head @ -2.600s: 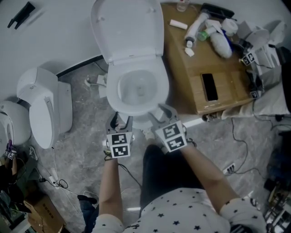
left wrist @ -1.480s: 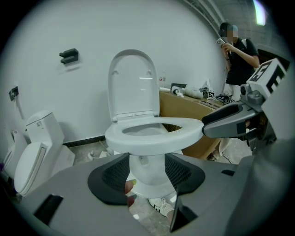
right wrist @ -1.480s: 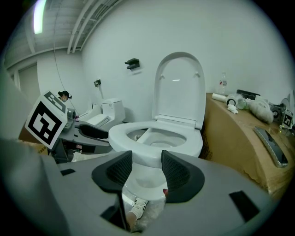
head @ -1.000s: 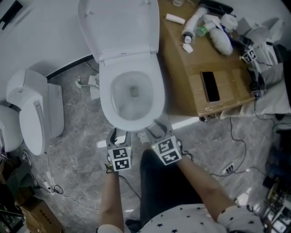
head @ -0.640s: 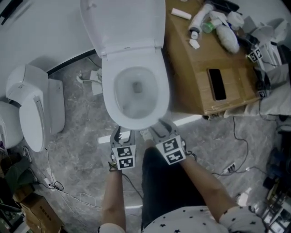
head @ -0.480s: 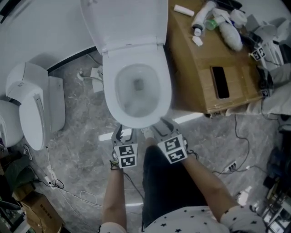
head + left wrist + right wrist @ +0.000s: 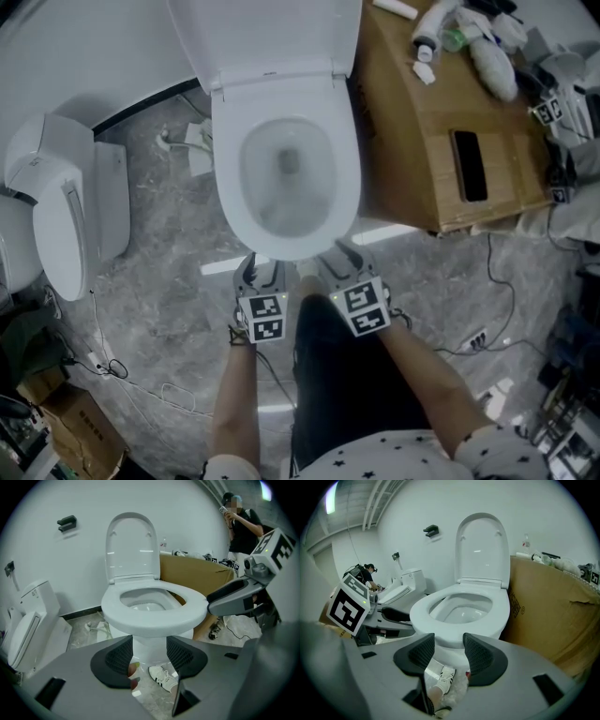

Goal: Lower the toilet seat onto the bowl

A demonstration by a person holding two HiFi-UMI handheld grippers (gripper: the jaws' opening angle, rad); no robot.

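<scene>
Grey stone floor (image 7: 159,281) underfoot, and the toilet seat (image 7: 231,178) looks flat on the bowl (image 7: 150,651), lid (image 7: 272,33) upright. Left gripper (image 7: 260,270) and right gripper (image 7: 343,257) hover at the front rim, jaws apart, empty. Best: confirm it sits square, touch nothing.

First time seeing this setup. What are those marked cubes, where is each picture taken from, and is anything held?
No robot here: a person holds a two-jaw gripper in each hand; the marked cubes belong to them. One picture looks down from the person's head; the other two ride on the grippers, looking along their jaws. The left gripper and right gripper hover before a white toilet, jaws apart, holding nothing. The seat lies flat on it; the lid stands up. Beside it, a brown box carries a phone and bottles.
</scene>
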